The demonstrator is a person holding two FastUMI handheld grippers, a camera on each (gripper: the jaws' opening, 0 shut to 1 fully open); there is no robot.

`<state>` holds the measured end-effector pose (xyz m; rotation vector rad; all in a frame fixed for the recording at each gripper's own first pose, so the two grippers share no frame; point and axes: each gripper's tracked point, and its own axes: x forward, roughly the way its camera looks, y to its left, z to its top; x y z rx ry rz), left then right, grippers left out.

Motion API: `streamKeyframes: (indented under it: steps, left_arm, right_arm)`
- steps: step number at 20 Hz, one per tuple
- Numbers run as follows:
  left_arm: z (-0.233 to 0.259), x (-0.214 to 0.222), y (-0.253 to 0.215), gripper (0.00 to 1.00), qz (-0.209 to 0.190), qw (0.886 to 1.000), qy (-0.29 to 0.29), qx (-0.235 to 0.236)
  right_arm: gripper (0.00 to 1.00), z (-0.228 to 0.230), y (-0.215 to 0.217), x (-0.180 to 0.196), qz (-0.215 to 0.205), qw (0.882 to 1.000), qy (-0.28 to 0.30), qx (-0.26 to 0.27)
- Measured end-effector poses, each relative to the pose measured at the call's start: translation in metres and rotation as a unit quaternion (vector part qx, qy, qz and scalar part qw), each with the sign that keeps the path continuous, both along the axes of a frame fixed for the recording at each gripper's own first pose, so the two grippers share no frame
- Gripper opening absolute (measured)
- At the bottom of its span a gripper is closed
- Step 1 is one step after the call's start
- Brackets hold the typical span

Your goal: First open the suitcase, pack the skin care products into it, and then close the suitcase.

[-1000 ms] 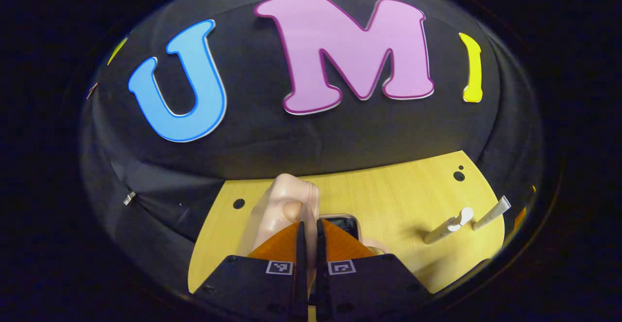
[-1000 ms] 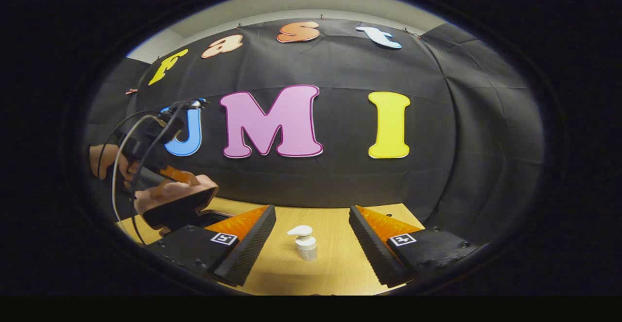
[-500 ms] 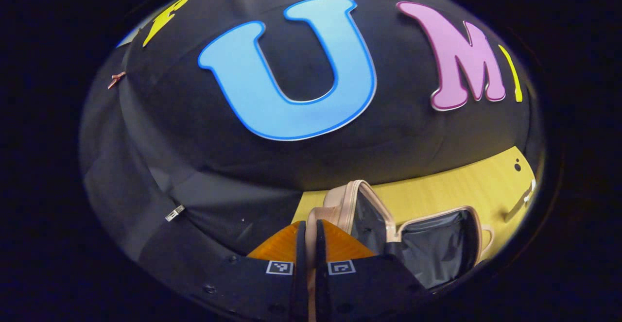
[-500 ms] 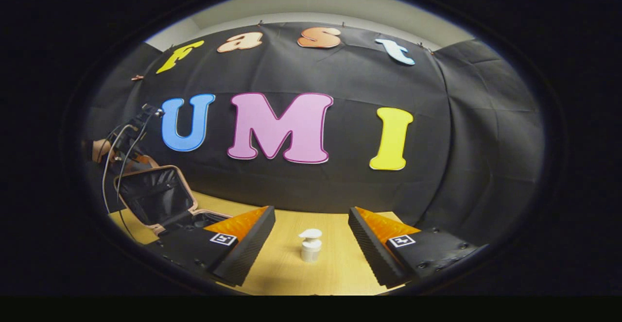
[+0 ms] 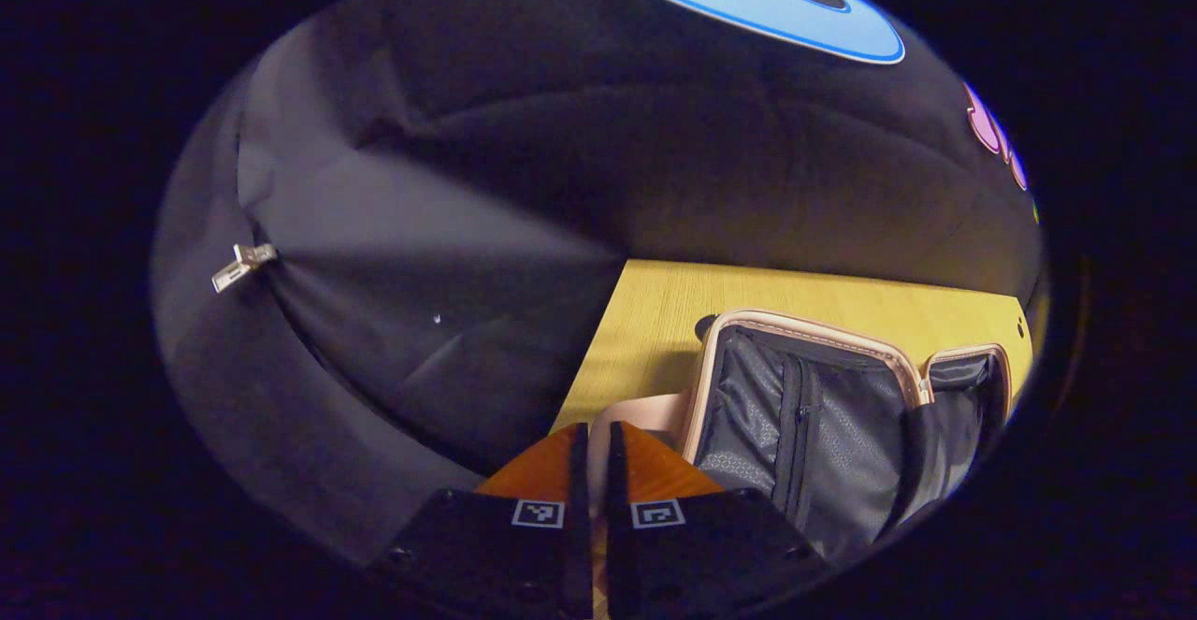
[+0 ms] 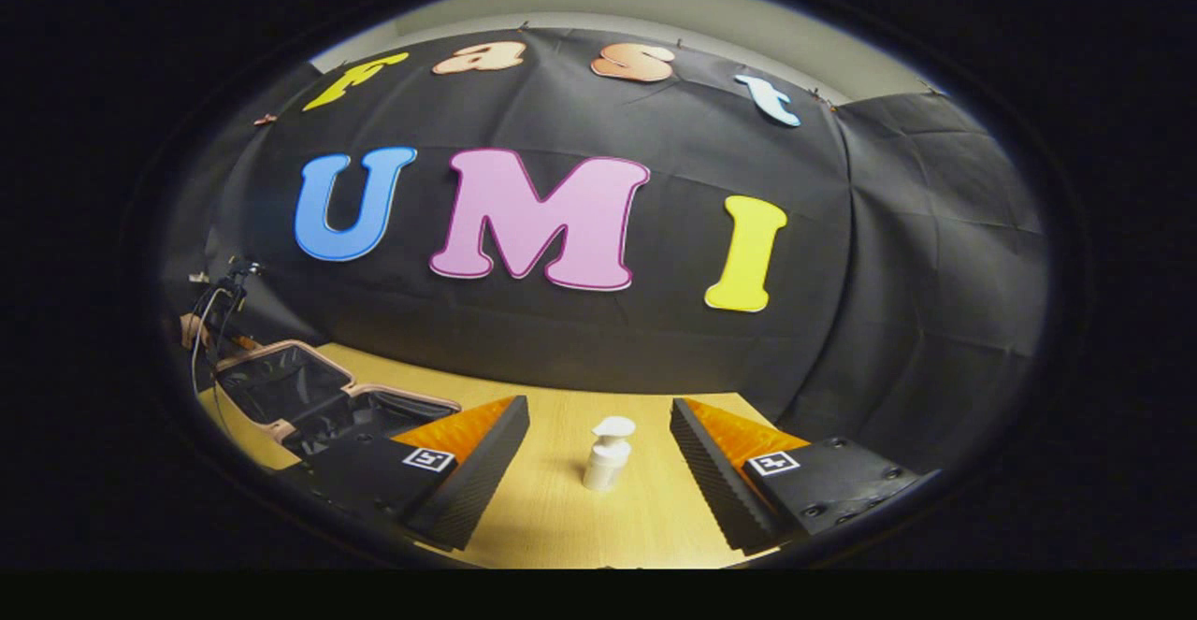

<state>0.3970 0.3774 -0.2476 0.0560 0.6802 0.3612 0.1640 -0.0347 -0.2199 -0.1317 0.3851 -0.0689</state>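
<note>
A pink suitcase (image 5: 804, 328) lies open on the wooden table (image 5: 645, 311), its dark lining facing up. My left gripper (image 5: 591, 428) is shut on the pink edge of the lid, which shows as a strip between the fingers. In the right gripper view the open suitcase (image 6: 309, 394) sits at the far left, with the left gripper and the hand holding it (image 6: 213, 321) behind the lid. A white pump bottle (image 6: 608, 454) stands upright on the table, just ahead of my right gripper (image 6: 598, 405). That gripper is open and the bottle is centred in its gap, untouched.
The black cloth wall (image 6: 580, 349) runs along the table's far edge close behind the suitcase and bottle. A small clip (image 5: 241, 265) hangs on the cloth at the left. Bare tabletop (image 6: 561, 526) lies around the bottle.
The lid has swung from half raised to wide open and nearly flat, with my left gripper following it down and outward. The right gripper has edged slightly toward the pump bottle.
</note>
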Motion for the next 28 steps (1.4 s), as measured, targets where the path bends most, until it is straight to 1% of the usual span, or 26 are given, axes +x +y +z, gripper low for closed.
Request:
streamKeyframes:
  steps: [1,3,5,6,8,9,10,12,14,15,18,20,21,23,24,28]
  left_arm:
    - [-0.006,-0.001,0.0,0.12,0.003,1.0,0.012,-0.004]
    - [-0.004,0.0,0.002,0.12,0.012,1.0,0.014,-0.004]
    - [0.005,-0.005,0.009,0.17,0.032,0.999,0.014,0.008]
    - [0.008,-0.009,0.018,0.35,0.045,0.998,0.011,0.029]
    - [0.037,-0.008,0.025,0.5,0.047,0.997,-0.025,0.051]
    - [0.063,-0.012,0.023,0.57,0.048,0.996,-0.052,0.062]
    - [0.086,-0.015,0.014,0.8,0.048,0.994,-0.079,0.061]
    - [0.129,-0.024,-0.018,1.0,0.038,0.988,-0.137,0.061]
    - [0.168,-0.035,-0.055,0.99,0.021,0.979,-0.195,0.059]
    - [0.182,-0.041,-0.078,0.99,0.013,0.975,-0.215,0.06]
    - [0.21,-0.057,-0.152,0.99,-0.025,0.967,-0.245,0.071]
    - [0.223,-0.066,-0.213,0.99,-0.056,0.961,-0.26,0.079]
    - [0.227,-0.069,-0.249,0.99,-0.077,0.959,-0.263,0.076]
    - [0.224,-0.075,-0.319,0.99,-0.128,0.955,-0.265,0.048]
    - [0.221,-0.078,-0.353,0.99,-0.15,0.951,-0.27,0.036]
    - [0.192,-0.084,-0.471,0.99,-0.214,0.939,-0.269,-0.01]
  right_arm:
    - [0.97,-0.001,0.002,-0.001,0.002,1.0,-0.001,-0.007]
    - [0.96,-0.001,0.005,-0.002,0.005,1.0,-0.008,-0.016]
    - [0.96,-0.001,0.002,-0.002,0.0,1.0,-0.01,-0.014]
    - [0.97,0.001,0.002,-0.001,-0.004,1.0,-0.012,-0.012]
    - [0.97,0.002,-0.002,0.001,-0.008,1.0,-0.015,-0.014]
    - [0.96,0.004,-0.006,0.002,-0.009,1.0,-0.017,-0.015]
    - [0.95,0.005,-0.014,0.0,-0.011,1.0,-0.016,-0.015]
    - [0.95,0.005,-0.024,0.0,-0.016,1.0,-0.016,-0.015]
    - [0.96,0.004,-0.034,0.002,-0.021,1.0,-0.012,-0.009]
    - [0.96,0.005,-0.039,0.004,-0.024,1.0,-0.013,-0.006]
    - [0.96,0.005,-0.052,0.008,-0.025,1.0,-0.011,0.002]
    - [0.96,0.011,-0.062,0.009,-0.025,1.0,-0.017,0.004]
    - [0.96,0.014,-0.067,0.01,-0.025,0.999,-0.021,0.006]
    - [0.96,0.018,-0.077,0.007,-0.029,0.999,-0.023,0.015]
    - [0.96,0.019,-0.083,0.006,-0.033,0.999,-0.023,0.02]
    - [0.97,0.02,-0.11,0.0,-0.045,0.998,-0.021,0.038]
